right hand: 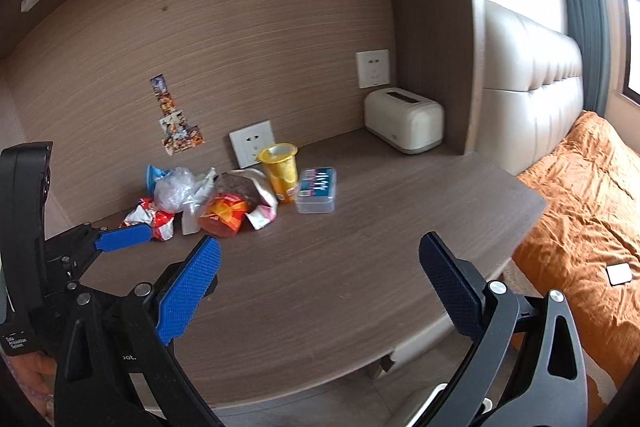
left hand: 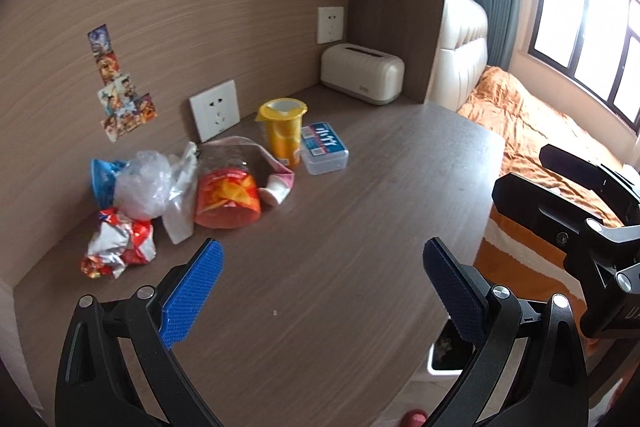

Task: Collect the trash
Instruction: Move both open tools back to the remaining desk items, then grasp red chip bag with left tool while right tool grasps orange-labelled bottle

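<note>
Blue packet [left hand: 101,175] mostly hidden behind clear plastic bag [left hand: 142,187]

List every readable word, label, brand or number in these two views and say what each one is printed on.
"Data Acquisition System": small white print on the left gripper body, right wrist view.
"bot.": tail of a cut-off word on the right gripper frame.
Clear plastic box: large white characters on its blue label, too blurred to read.
Toaster: small badge, too small to read.
Crumpled snack wrapper, orange cup and wall stickers: print illegible.

The left gripper [left hand: 322,293] hovers spread wide over the desk [left hand: 340,227], short of the crumpled wrapper [left hand: 118,245] and orange cup [left hand: 228,201].
</note>
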`<state>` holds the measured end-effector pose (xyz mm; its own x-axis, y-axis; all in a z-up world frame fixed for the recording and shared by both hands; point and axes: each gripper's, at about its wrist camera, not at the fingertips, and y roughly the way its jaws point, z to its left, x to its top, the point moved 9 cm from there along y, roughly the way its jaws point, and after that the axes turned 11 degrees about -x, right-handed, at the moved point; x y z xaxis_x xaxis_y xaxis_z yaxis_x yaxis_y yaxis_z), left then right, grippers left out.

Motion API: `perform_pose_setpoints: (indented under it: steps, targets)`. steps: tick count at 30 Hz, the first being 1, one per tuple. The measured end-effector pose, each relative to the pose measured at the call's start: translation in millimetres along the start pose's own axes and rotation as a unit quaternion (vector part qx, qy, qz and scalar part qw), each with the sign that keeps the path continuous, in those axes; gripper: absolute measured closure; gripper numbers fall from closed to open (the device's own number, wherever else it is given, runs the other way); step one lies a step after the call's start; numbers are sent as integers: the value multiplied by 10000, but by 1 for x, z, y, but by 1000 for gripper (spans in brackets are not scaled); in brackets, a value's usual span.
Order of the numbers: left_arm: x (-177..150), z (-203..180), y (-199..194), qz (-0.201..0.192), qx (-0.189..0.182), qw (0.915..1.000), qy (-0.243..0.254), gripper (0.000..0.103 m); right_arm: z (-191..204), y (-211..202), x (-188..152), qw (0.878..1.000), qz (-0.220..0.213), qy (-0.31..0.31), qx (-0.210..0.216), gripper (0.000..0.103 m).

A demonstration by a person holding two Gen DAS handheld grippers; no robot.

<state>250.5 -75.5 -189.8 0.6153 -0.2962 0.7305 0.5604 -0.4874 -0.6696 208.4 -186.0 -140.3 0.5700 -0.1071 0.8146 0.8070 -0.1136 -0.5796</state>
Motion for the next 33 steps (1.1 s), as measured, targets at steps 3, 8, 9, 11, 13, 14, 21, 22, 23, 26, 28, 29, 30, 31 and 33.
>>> perform_pose_setpoints:
  steps: [3, 8, 9, 11, 13, 14, 21, 22, 23, 26, 28, 29, 30, 31, 33]
  targets:
    - [0, 32, -6, -66, 249, 9996, -91, 5, 23, 13, 2, 9998, 57, -99, 146, 4]
    - [-8, 84, -11, -56, 570, 9979, -296, 5, 66, 40, 3, 9989, 116, -342, 302, 4]
    - [-11, 95, -12, -26, 643, 9974, -323, 5, 72, 46, 2, 9986, 143, -372, 347, 4]
    - [-14, 115, -12, 4, 773, 9963, -376, 5, 86, 57, 0, 9981, 181, -445, 380, 4]
    - [-19, 137, -13, 26, 893, 9950, -445, 5, 100, 71, -2, 9975, 222, -549, 395, 4]
    - [-21, 147, -13, 30, 959, 9942, -481, 5, 107, 79, -3, 9972, 227, -605, 379, 4]
    - [-29, 210, 3, 158, 1053, 9915, -747, 5, 136, 135, -17, 9885, 230, -1446, -382, 4]
    - [-29, 215, 7, 165, 1029, 9917, -747, 5, 139, 143, -20, 9869, 255, -1531, -443, 4]
    - [-29, 217, 10, 180, 1015, 9920, -727, 5, 142, 150, -23, 9856, 294, -1594, -473, 4]
    - [-28, 220, 20, 184, 922, 9934, -652, 5, 150, 168, -29, 9827, 353, -1745, -515, 4]
    - [-26, 222, 28, 178, 848, 9945, -583, 5, 157, 177, -30, 9808, 326, -1843, -544, 4]
    - [-25, 222, 32, 179, 813, 9950, -548, 5, 160, 180, -29, 9801, 288, -1879, -575, 4]
    - [-25, 222, 34, 194, 776, 9954, -524, 5, 162, 183, -28, 9789, 245, -1935, -613, 7]
    - [-24, 223, 38, 210, 741, 9958, -494, 6, 165, 186, -27, 9776, 232, -1994, -632, 10]
    - [-22, 224, 44, 233, 641, 9966, -463, 12, 169, 192, -26, 9761, 214, -2070, -633, 21]
